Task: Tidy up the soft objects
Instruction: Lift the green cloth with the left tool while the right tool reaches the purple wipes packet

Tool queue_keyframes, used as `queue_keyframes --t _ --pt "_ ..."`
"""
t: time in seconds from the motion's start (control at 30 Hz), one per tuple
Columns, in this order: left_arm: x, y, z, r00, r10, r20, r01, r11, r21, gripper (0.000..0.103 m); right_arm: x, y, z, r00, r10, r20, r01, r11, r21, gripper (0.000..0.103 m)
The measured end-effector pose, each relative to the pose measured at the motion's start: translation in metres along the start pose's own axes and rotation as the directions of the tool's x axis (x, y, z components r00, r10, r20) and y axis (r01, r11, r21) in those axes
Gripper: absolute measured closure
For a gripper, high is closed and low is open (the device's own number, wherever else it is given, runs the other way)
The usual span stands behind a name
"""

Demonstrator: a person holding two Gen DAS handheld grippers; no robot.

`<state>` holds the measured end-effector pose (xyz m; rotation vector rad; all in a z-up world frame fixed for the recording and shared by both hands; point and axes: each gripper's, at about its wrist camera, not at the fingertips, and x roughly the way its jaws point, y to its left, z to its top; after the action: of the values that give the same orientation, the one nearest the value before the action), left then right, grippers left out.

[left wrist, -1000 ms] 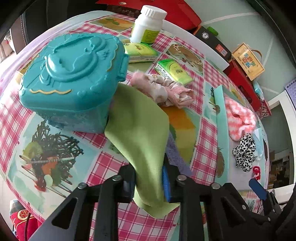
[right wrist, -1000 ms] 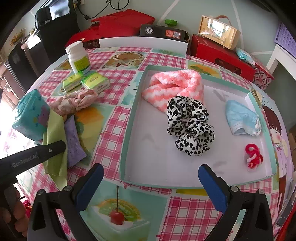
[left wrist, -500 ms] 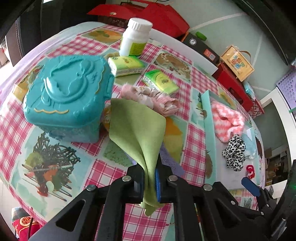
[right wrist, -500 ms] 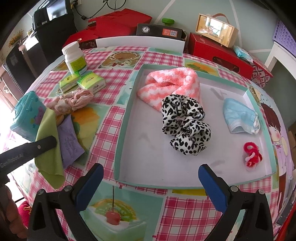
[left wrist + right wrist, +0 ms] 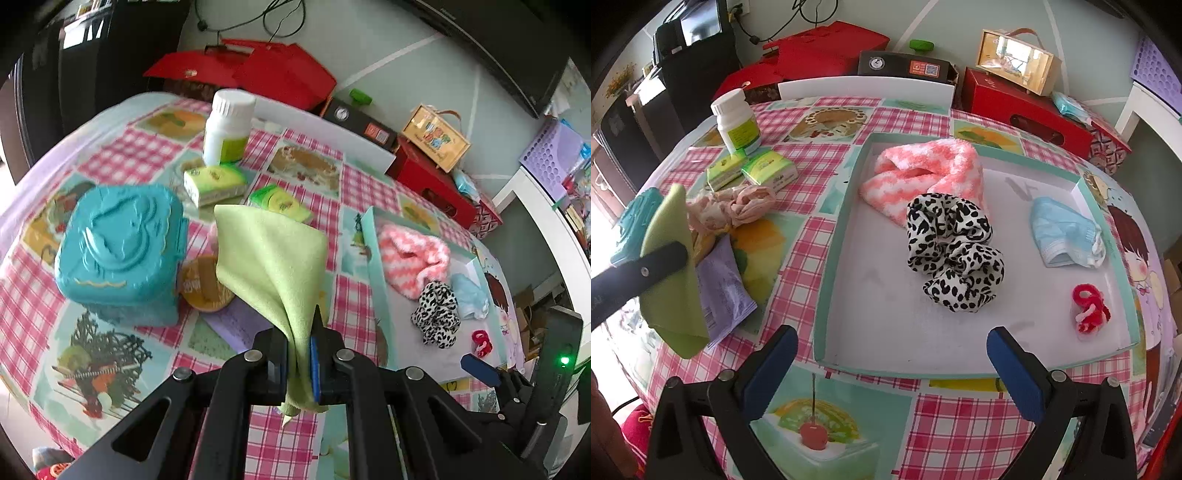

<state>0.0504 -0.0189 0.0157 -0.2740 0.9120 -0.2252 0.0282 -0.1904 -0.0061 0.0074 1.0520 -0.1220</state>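
Observation:
My left gripper [image 5: 298, 363] is shut on a light green cloth [image 5: 273, 258] and holds it lifted above the table; the cloth also shows in the right wrist view [image 5: 670, 273]. My right gripper [image 5: 890, 373] is open and empty at the near edge of the teal tray [image 5: 827, 295]. In the tray lie a pink-and-white fuzzy sock [image 5: 923, 173], a leopard-print scrunchie [image 5: 955, 254], a blue face mask [image 5: 1063, 236] and a red hair tie [image 5: 1089, 308]. A pink knotted cloth [image 5: 735, 206] lies on the table left of the tray.
A teal plastic box [image 5: 118, 251], a white bottle [image 5: 229, 125], two green tissue packs [image 5: 214, 182], a purple packet [image 5: 726, 284] and a round brown item [image 5: 203, 284] sit on the checked tablecloth. Red boxes [image 5: 1023, 103] stand behind the table.
My left gripper has risen with the green cloth, pulling it clear of the table and uncovering the purple packet and brown round item. The right gripper has barely moved.

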Motion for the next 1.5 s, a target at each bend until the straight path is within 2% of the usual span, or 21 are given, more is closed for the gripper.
queue_keyframes --t 0.3,0.57,0.83,1.03,1.27,1.5 --pt "-0.018 -0.004 0.005 0.995 -0.014 0.099 0.011 0.999 0.034 0.094 -0.004 0.001 0.001 1.000 -0.001 0.028 0.001 1.000 -0.011 0.000" --pt "-0.040 0.004 0.011 0.979 0.009 0.204 -0.009 1.000 0.002 0.094 -0.004 0.004 0.002 0.999 0.014 0.038 -0.014 1.000 -0.022 0.000" --pt "-0.051 0.022 0.015 0.972 0.033 0.232 -0.016 0.997 -0.075 0.094 -0.008 0.019 0.003 0.995 0.060 0.074 -0.055 0.996 -0.064 0.000" --pt "-0.062 0.035 0.019 0.968 0.019 0.251 0.012 0.993 -0.120 0.094 -0.009 0.040 0.004 0.988 0.123 0.092 -0.111 0.986 -0.120 0.000" --pt "-0.081 0.050 0.021 0.956 0.029 0.292 0.022 0.986 -0.168 0.094 -0.005 0.067 0.002 0.980 0.183 0.082 -0.165 0.968 -0.189 0.000" --pt "-0.091 0.073 0.023 0.948 0.076 0.309 0.002 0.969 -0.245 0.094 0.000 0.101 0.003 0.971 0.230 0.068 -0.203 0.939 -0.277 0.000"
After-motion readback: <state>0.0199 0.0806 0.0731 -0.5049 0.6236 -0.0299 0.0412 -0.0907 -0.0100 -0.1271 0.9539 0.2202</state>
